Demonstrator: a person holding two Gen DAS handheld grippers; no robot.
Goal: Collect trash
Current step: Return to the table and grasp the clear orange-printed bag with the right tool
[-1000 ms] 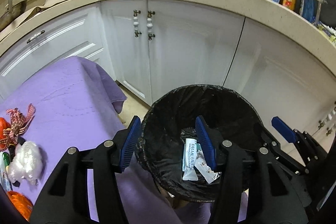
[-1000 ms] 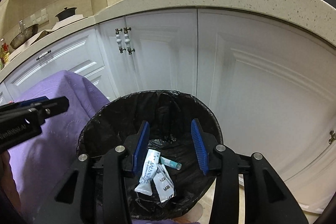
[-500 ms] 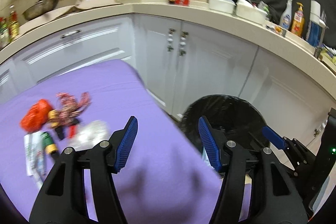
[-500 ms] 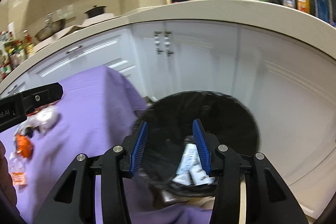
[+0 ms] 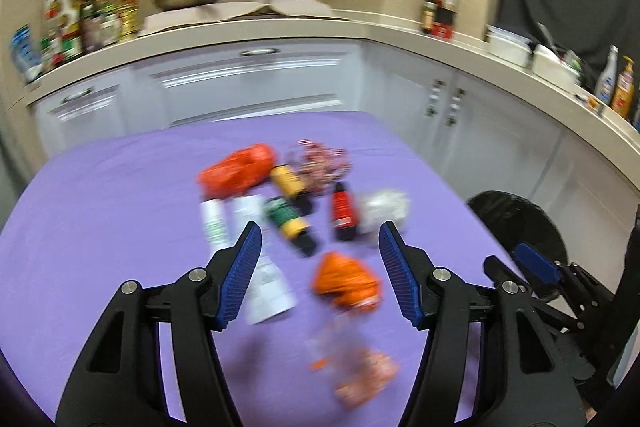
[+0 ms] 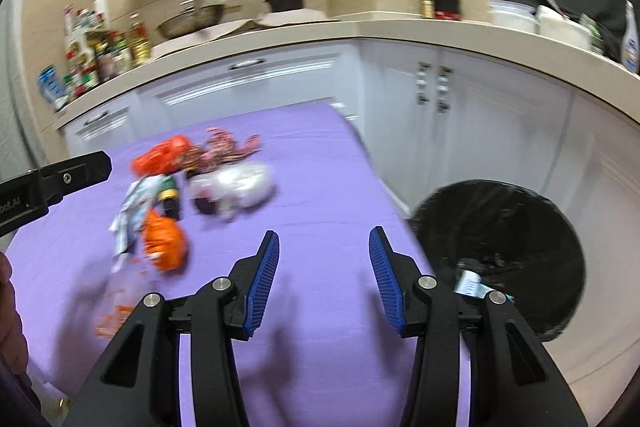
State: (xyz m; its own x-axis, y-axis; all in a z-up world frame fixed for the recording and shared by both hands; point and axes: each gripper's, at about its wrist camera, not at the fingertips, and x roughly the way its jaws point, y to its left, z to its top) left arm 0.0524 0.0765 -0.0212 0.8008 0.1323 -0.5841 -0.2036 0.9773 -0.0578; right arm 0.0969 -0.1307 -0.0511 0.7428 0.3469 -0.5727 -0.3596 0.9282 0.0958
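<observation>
- The left gripper is now swung from the bin to above the trash on the purple cloth.
- Its jaws have just been opening; nothing is held.
- The right gripper is likewise turned away from the bin, its empty jaws also just opening.

Blurred trash pile on purple cloth, black-lined bin beside holding packets

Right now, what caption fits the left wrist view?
Open left gripper above a purple tablecloth strewn with blurred trash, orange crumpled wrapper nearest; black-lined bin at right.
</observation>
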